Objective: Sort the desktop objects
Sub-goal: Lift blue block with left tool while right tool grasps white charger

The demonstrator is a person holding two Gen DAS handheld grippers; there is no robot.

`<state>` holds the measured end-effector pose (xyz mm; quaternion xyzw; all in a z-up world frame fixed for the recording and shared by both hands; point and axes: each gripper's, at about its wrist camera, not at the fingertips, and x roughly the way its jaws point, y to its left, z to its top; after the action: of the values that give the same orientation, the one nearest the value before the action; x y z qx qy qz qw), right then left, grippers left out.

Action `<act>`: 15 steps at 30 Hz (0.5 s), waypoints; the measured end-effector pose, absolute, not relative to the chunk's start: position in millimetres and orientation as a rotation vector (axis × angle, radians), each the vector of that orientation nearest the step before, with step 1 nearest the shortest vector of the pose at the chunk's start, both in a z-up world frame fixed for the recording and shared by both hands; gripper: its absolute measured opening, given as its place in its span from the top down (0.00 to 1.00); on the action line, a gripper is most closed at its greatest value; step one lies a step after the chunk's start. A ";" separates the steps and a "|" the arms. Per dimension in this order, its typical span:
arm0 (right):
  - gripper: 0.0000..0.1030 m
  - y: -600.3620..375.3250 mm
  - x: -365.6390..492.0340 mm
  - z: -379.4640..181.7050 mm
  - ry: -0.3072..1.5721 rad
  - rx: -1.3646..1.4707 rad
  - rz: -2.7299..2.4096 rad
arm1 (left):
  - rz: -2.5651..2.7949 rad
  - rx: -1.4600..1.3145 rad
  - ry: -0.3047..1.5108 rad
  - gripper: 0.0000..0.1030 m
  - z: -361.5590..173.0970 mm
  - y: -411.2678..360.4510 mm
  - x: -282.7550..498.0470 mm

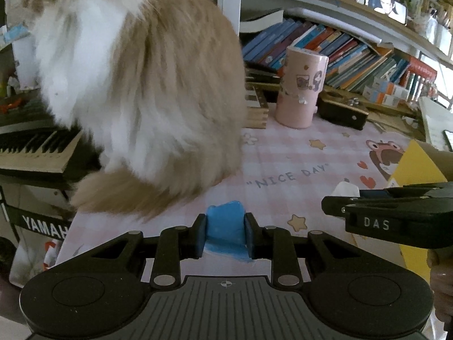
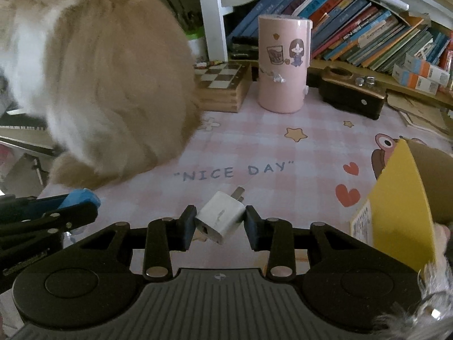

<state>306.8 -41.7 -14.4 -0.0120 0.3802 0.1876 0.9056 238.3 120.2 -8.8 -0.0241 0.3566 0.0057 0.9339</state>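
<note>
The left gripper [image 1: 225, 233] is clamped tight on a blue block [image 1: 225, 226], held near the front edge of the pink checked desk mat [image 2: 311, 147]. The right gripper [image 2: 220, 225] pinches a white charger plug [image 2: 222, 216] cornerwise, seemingly just clear of the mat. A fluffy cat [image 1: 136, 90] fills the mat's left edge, its outline blurred.

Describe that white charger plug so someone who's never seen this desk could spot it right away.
Start from the pink checked desk mat printed "NICE DAY". Just below that lettering, the white charger plug sits between the fingers of the right gripper. It is a small white cube with metal prongs, unlike the blue block in the left gripper.
</note>
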 end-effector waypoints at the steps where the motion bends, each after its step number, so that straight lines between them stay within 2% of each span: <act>1: 0.67 -41.5 301.1 -11.8 0.782 -0.024 0.389 | 0.010 -0.051 0.725 0.75 -6.8 121.0 233.8; 15: 0.67 -42.0 224.0 8.3 0.765 -0.010 0.385 | -0.053 -0.071 0.676 0.75 12.5 129.4 173.3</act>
<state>224.0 -42.0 8.3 -0.0049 0.3710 0.1866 0.9097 173.3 129.4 12.5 -0.0349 0.3316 -0.0262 0.9424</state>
